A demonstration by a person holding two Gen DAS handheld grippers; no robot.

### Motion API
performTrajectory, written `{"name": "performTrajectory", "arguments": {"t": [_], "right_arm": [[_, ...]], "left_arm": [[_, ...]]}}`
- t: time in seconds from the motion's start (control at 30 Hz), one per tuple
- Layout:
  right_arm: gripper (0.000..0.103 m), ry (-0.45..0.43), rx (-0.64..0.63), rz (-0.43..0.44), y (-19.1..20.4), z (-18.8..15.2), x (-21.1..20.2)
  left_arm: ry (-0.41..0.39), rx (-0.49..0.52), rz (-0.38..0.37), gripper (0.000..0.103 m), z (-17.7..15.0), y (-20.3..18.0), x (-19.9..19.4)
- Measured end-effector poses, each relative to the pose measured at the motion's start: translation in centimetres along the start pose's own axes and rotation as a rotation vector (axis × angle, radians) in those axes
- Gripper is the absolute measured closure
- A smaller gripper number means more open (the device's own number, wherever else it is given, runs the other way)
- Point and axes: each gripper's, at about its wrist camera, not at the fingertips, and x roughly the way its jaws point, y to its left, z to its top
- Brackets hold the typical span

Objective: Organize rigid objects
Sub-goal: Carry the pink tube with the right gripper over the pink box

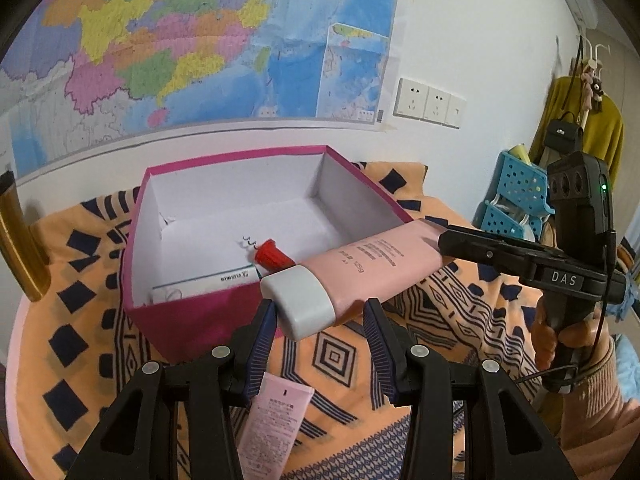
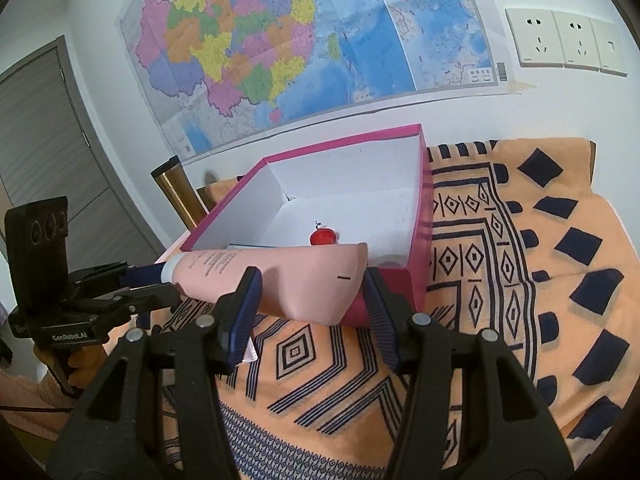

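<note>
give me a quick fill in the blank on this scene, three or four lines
1. The pink tube has a cap coloured ____.
2. The open box is magenta outside and ____ inside.
3. Inside the box lies a corkscrew with a ____ handle.
4. The wall behind the box carries a large colourful ____.

Missing words: white; white; red; map

The left gripper flanks the tube's cap end and the right gripper its crimped end; whether either is clamping cannot be told.

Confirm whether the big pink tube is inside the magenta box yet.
Not yet: the big pink tube lies across the magenta box's front rim, partly outside.
</note>
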Motion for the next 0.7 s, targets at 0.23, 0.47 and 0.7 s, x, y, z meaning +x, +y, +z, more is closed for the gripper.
{"name": "performTrajectory", "arguments": {"t": [0.23, 0.47, 0.7], "right_arm": [[0.048, -0.01, -0.004, -0.003, -0.1, 0.6, 0.1], [0.048, -0.012, -0.009, -0.005, -0.4, 1.1, 0.5], [0.048, -0.017, -0.011, -0.007, -0.5, 1.8, 0.8]], "left_arm": [[-0.006, 0.016, 0.009, 0.058, 0.9, 0.1, 0.3], [-0.015, 0.024, 0.022, 0.058, 1.6, 0.4, 0.5], [-0.02, 0.03, 0.027, 0.058, 2.1, 0.5, 0.8]]}}
